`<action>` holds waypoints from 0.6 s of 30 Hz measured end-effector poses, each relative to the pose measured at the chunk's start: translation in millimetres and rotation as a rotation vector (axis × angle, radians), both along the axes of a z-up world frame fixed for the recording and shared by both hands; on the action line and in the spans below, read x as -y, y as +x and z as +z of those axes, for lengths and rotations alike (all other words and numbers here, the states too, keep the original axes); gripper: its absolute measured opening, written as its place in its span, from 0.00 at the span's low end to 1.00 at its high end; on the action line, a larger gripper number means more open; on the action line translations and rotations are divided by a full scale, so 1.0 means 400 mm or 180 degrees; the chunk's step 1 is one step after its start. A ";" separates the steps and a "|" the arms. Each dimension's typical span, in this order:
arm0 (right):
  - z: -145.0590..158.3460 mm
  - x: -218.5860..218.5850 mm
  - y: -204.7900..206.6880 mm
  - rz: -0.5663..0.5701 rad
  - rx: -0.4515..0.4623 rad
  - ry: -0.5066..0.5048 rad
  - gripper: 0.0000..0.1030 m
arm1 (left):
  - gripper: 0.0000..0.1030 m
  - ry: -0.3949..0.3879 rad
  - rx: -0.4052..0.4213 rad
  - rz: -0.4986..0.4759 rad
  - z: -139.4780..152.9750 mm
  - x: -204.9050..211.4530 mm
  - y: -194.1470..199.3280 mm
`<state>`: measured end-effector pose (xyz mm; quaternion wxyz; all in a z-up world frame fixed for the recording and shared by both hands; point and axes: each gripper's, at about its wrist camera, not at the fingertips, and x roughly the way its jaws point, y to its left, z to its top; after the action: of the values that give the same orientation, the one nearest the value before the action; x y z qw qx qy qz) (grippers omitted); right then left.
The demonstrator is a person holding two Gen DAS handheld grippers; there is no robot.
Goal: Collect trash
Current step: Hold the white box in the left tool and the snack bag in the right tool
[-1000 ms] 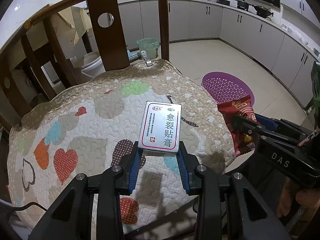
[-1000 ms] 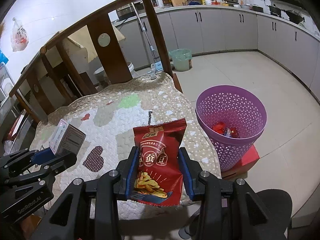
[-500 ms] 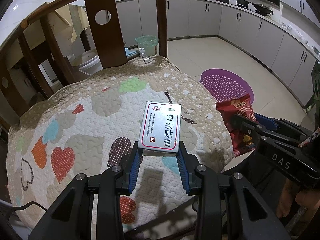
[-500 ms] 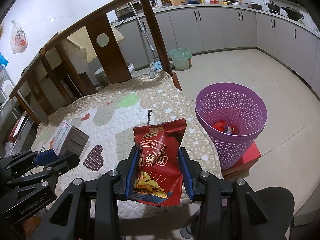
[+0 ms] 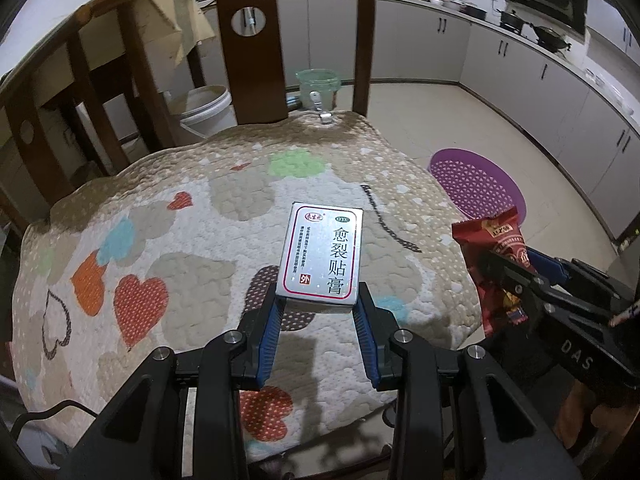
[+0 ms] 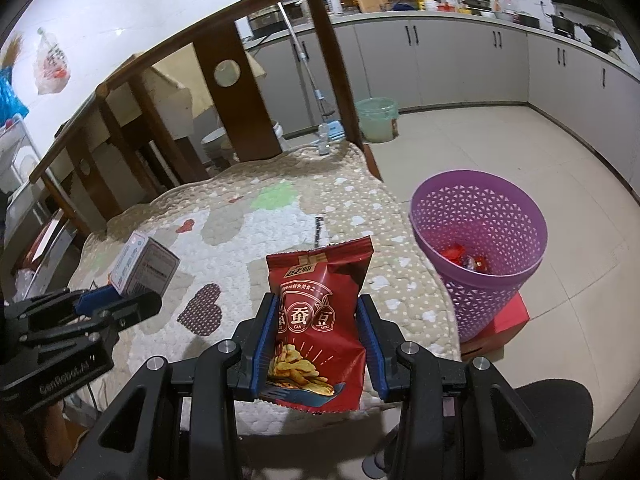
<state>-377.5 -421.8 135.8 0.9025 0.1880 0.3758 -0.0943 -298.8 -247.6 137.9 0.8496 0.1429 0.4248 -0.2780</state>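
Note:
My left gripper (image 5: 318,320) is shut on a silver medicine box (image 5: 322,258) with red-framed Chinese print, held above the quilted chair cushion (image 5: 168,248). My right gripper (image 6: 318,328) is shut on a red snack bag (image 6: 318,312), upright between the blue pads. In the right wrist view the box (image 6: 144,266) and the left gripper (image 6: 116,300) show at the left. In the left wrist view the snack bag (image 5: 494,256) and the right gripper (image 5: 516,276) sit at the right edge. A purple mesh bin (image 6: 480,248) stands on the floor right of the chair, with red wrappers inside.
The wooden chair back (image 5: 256,48) rises behind the cushion. A green bucket (image 6: 376,120) and a white bucket (image 5: 204,108) stand on the floor beyond it. A red box (image 6: 500,324) sits under the purple bin. Grey kitchen cabinets (image 6: 460,64) line the far wall.
Both grippers hold their items as before. The view from the left gripper has shifted slightly, showing a little more of the cushion and chair back.

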 end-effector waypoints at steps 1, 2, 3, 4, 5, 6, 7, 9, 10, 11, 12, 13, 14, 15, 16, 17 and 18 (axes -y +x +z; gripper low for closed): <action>0.000 -0.007 0.002 0.0032 0.0003 -0.0008 0.41 | 0.33 0.0002 0.0001 0.0012 0.001 -0.004 0.002; 0.000 -0.013 0.003 0.0055 0.0003 -0.0016 0.41 | 0.33 0.0005 0.0005 0.0029 0.002 -0.008 0.002; 0.001 -0.019 0.005 0.0079 0.0004 -0.0027 0.41 | 0.33 0.0004 0.0006 0.0044 0.002 -0.012 0.003; 0.001 -0.025 0.006 0.0101 0.0005 -0.0041 0.41 | 0.33 0.0002 0.0005 0.0054 0.003 -0.015 0.004; 0.002 -0.029 0.007 0.0117 0.0007 -0.0054 0.41 | 0.33 -0.0001 0.0004 0.0063 0.004 -0.018 0.004; 0.002 -0.032 0.007 0.0129 0.0009 -0.0064 0.41 | 0.33 -0.0003 0.0003 0.0070 0.004 -0.020 0.004; 0.003 -0.036 0.008 0.0141 0.0012 -0.0074 0.41 | 0.33 -0.0006 0.0002 0.0078 0.005 -0.023 0.004; 0.004 -0.038 0.008 0.0149 0.0017 -0.0077 0.41 | 0.33 -0.0009 0.0000 0.0080 0.004 -0.025 0.006; 0.004 -0.038 0.008 0.0152 0.0019 -0.0077 0.41 | 0.33 -0.0010 -0.0001 0.0080 0.004 -0.026 0.006; 0.004 -0.039 0.008 0.0154 0.0020 -0.0077 0.41 | 0.33 -0.0007 0.0001 0.0075 0.004 -0.025 0.006; 0.004 -0.040 0.008 0.0157 0.0021 -0.0076 0.41 | 0.33 -0.0005 0.0002 0.0074 0.004 -0.026 0.006; 0.004 -0.041 0.008 0.0161 0.0022 -0.0076 0.41 | 0.33 -0.0006 0.0001 0.0075 0.004 -0.025 0.006; 0.004 -0.040 0.008 0.0162 0.0022 -0.0076 0.41 | 0.33 -0.0005 -0.0001 0.0075 0.003 -0.025 0.005; 0.004 -0.041 0.007 0.0164 0.0023 -0.0077 0.41 | 0.33 -0.0004 -0.0003 0.0074 0.003 -0.025 0.005; 0.004 -0.041 0.007 0.0163 0.0023 -0.0076 0.41 | 0.33 -0.0003 -0.0004 0.0075 0.003 -0.025 0.005; 0.004 -0.041 0.007 0.0163 0.0023 -0.0075 0.41 | 0.33 0.0001 -0.0008 0.0074 0.001 -0.026 0.005; 0.004 -0.041 0.007 0.0162 0.0024 -0.0075 0.41 | 0.33 0.0000 -0.0008 0.0074 0.001 -0.025 0.005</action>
<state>-374.6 -405.2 137.2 0.9082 0.1681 0.3760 -0.0750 -297.0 -237.5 138.5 0.8523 0.1377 0.4274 -0.2683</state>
